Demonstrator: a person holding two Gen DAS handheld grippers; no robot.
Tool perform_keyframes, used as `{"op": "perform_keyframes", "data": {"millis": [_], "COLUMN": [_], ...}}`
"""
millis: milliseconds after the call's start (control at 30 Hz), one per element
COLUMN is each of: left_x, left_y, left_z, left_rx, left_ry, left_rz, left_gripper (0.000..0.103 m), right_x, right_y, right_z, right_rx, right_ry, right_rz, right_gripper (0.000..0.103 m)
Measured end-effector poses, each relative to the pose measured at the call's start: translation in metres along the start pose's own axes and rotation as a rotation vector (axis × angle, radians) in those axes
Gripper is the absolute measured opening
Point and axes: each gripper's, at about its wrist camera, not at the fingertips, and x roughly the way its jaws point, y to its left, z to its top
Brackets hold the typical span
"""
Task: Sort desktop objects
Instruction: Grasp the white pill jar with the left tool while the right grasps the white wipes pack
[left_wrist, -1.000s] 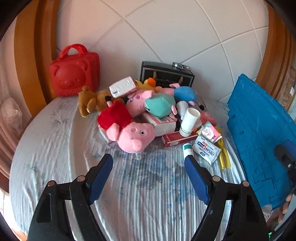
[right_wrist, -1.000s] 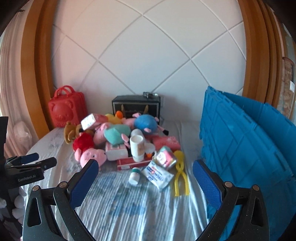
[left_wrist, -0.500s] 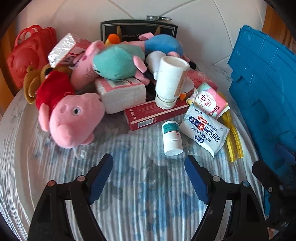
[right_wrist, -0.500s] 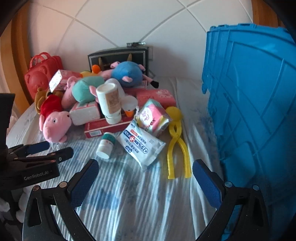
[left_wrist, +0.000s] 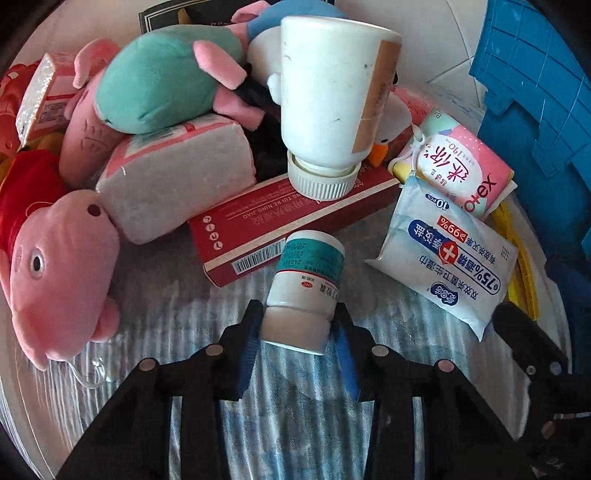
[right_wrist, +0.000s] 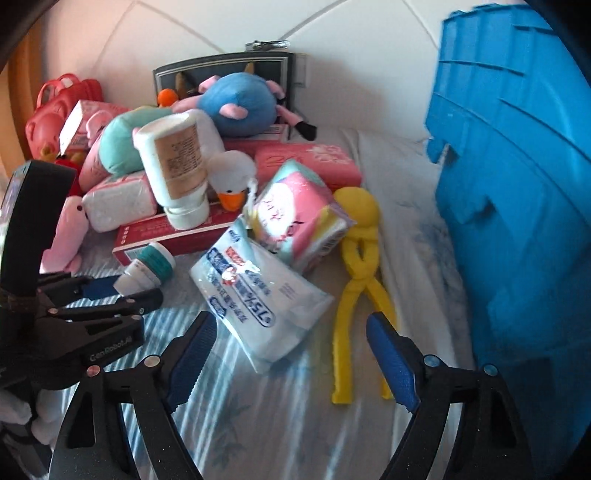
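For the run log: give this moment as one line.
left gripper: closing on small medicine bottle | right gripper: closing, nothing gripped, over wipes pack

Both wrist views tilt down, close — sharing the small medicine bottle (left_wrist: 305, 280).

A small white medicine bottle (left_wrist: 304, 288) with a teal label lies on its side at centre frame, beside a red box (left_wrist: 291, 221) and a wipes packet (left_wrist: 448, 254).
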Motion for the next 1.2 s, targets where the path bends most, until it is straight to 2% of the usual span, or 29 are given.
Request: {"op": "perform_keyframes", "data": {"millis": [133, 233, 333, 433, 567, 633, 767, 867, 933, 1000, 1200], "left_x": [-0.002, -0.003, -0.004, -0.005, -0.007, -0.008, -0.010, -0.013, -0.015, -0.018, -0.046], "left_y": [-0.003, 0.001, -0.002, -0.003, -0.004, -0.003, -0.004, -0.003, -0.001, 0.002, 0.010], "left_z": [-0.003, -0.003, -0.003, -0.004, -0.005, -0.005, -0.004, -0.005, -0.006, -0.007, -0.013], "left_rx": [0.037, 0.009, 0.019, 0.014, 0.007, 0.000, 0.009, 0.002, -0.005, -0.019, -0.038], "left_ry": [-0.017, -0.021, -0.029, -0.036, -0.039, -0.036, -0.034, -0.029, -0.029, -0.023, -0.065], "left_rz": [0.008, -0.011, 0.006, 0.010, 0.017, 0.018, 0.028, 0.027, 0.026, 0.023, 0.043], "left_gripper": [0.038, 0.038, 0.038, 0.038, 0.038, 0.038, 0.038, 0.036, 0.035, 0.035, 0.034], "right_x": [0.016, 0.026, 0.040, 0.050, 0.042, 0.038, 0.046, 0.054, 0.052, 0.048, 0.027], "right_y": [0.015, 0.019, 0.015, 0.013, 0.017, 0.019, 0.023, 0.034, 0.038, 0.042, 0.047], "right_z": [0.006, 0.011, 0.011, 0.005, -0.003, -0.004, -0.003, -0.004, -0.005, -0.005, -0.009], "right_rx": [-0.060, -0.090, -0.100, -0.078, -0.074, -0.079, -0.107, -0.149, -0.152, -0.153, -0.136], "right_ry": [-0.020, -0.027, 0.005, 0.049, 0.071, 0.077, 0.078, 0.085, 0.065, 0.061, 0.037], "right_rz": [-0.019, -0.040, -0.018, 0.021, 0.069, 0.091, 0.073, 0.057, 0.054, 0.042, 0.055], "right_gripper": [0.085, 0.090, 0.091, 0.086, 0.074, 0.072, 0.087, 0.087, 0.068, 0.059, 0.057]}}
